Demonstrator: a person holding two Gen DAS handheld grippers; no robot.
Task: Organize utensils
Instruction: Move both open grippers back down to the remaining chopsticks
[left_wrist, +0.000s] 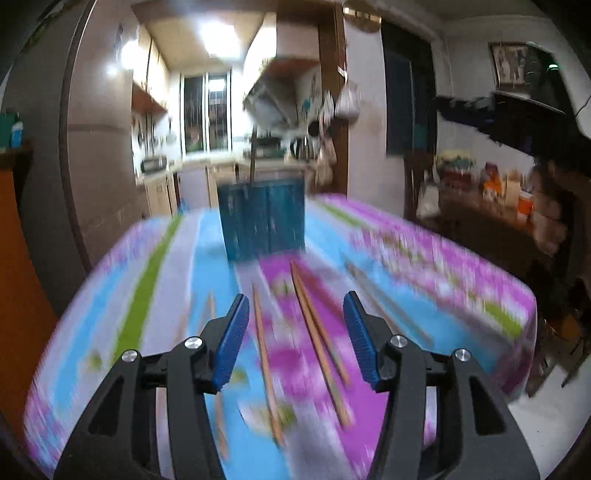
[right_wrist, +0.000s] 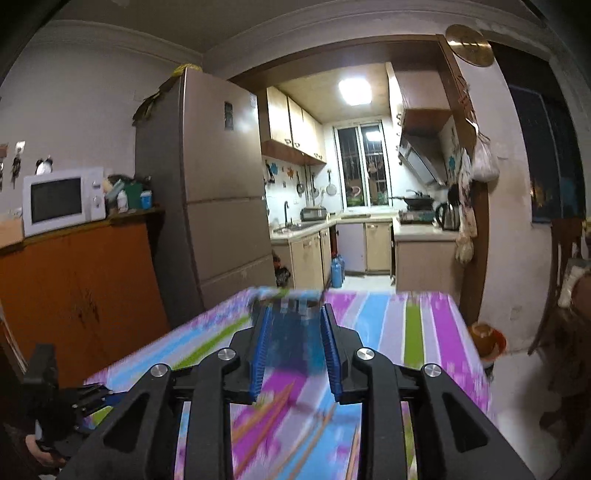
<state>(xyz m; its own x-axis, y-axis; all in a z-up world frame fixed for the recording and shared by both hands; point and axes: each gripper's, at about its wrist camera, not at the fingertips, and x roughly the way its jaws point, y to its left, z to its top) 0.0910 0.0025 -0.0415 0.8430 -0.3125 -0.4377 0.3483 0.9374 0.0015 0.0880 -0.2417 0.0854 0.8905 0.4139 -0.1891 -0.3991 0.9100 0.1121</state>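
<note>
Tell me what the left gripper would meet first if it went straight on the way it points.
Probably the chopsticks lying on the tablecloth between its open fingers; beyond them stands the blue utensil holder. The left gripper seems angled down, though blur makes depth unclear.

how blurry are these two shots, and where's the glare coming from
Left wrist view: heavy motion blur smears the striped tablecloth, chopsticks and blue holder; only the left gripper stays sharp, and the ceiling lamp blows out white. Right wrist view: the kitchen behind is crisp, the table and holder are smeared, and glare comes from the ceiling lamp. Both bend straight lines, fisheye style.
</note>
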